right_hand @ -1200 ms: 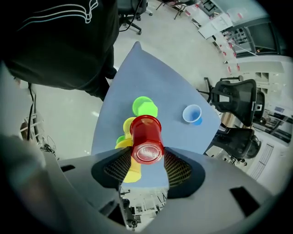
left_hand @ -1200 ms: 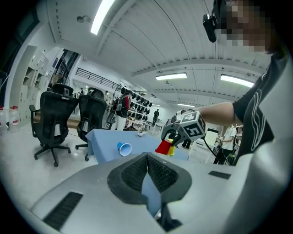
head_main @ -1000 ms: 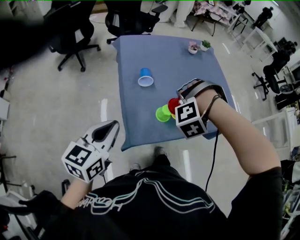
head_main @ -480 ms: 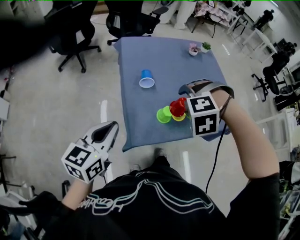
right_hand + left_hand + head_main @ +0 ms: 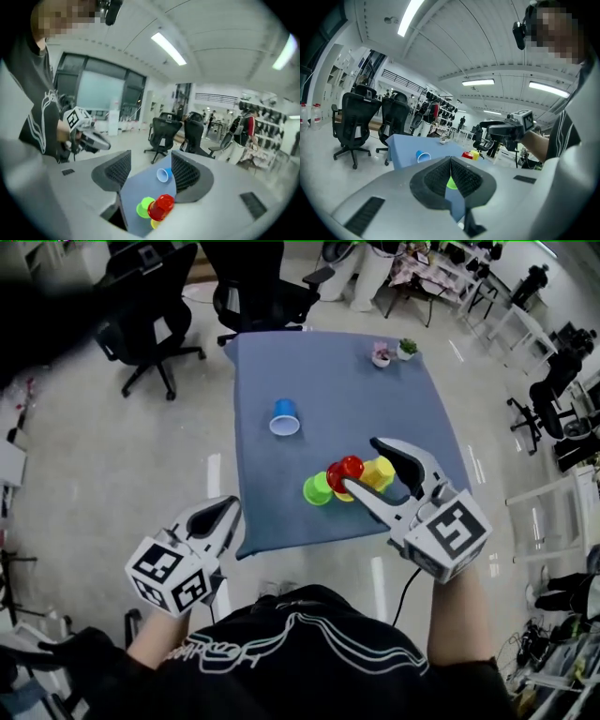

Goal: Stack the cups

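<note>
Right gripper (image 5: 360, 468): lifted clear of the cups, where a second ago it sat low among them; its jaws have just spread wider and now stand far apart, holding nothing. Red cup (image 5: 347, 470): released, base uppermost, resting against the yellow cup (image 5: 380, 472); whether it is truly seated over it cannot be told. Green cup (image 5: 316, 490): on its side, just beside the red. Blue cup (image 5: 284, 416): on its side, well apart, farther up the table (image 5: 281, 362). Left gripper (image 5: 231, 506): jaws pressed together, empty, held off the table's near left corner. Reading: one placement appears finished; the green and blue cups remain unstacked, so the task is likely about midway.
</note>
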A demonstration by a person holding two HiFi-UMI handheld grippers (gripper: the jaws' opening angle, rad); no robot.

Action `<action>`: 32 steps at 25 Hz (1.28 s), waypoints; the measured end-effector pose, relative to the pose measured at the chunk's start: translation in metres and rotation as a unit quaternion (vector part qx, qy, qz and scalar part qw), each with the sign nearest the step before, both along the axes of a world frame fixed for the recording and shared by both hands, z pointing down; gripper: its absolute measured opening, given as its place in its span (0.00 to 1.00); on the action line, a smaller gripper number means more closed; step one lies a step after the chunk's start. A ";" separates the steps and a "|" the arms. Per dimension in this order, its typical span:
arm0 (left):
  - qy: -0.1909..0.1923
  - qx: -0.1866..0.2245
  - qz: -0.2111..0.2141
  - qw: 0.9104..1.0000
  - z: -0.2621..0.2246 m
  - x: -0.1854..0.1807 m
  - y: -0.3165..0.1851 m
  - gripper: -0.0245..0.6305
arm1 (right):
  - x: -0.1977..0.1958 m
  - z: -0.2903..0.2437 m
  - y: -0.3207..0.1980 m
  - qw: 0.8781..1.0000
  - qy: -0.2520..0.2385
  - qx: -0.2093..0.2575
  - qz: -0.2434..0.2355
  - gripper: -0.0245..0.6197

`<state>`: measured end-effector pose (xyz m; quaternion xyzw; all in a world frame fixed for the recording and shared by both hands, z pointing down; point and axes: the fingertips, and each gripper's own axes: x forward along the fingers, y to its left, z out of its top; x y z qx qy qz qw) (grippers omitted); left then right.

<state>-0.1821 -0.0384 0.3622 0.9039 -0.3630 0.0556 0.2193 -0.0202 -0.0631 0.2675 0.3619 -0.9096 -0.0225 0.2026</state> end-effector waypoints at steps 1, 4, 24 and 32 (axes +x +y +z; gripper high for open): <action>-0.001 -0.001 0.001 1.000 -0.003 0.005 0.001 0.07 | 0.003 0.001 0.005 0.999 -0.038 -0.008 0.028 0.47; -0.002 -0.001 0.005 1.000 -0.014 0.017 0.000 0.07 | -0.001 0.015 0.021 0.989 -0.121 -0.066 0.060 0.47; -0.022 -0.020 0.125 0.992 0.015 -0.110 -0.187 0.07 | -0.117 0.102 -0.205 0.947 -0.094 -0.185 0.246 0.47; -0.017 -0.033 0.157 0.987 0.040 -0.139 -0.232 0.07 | -0.096 0.191 -0.270 0.901 -0.027 -0.309 0.302 0.47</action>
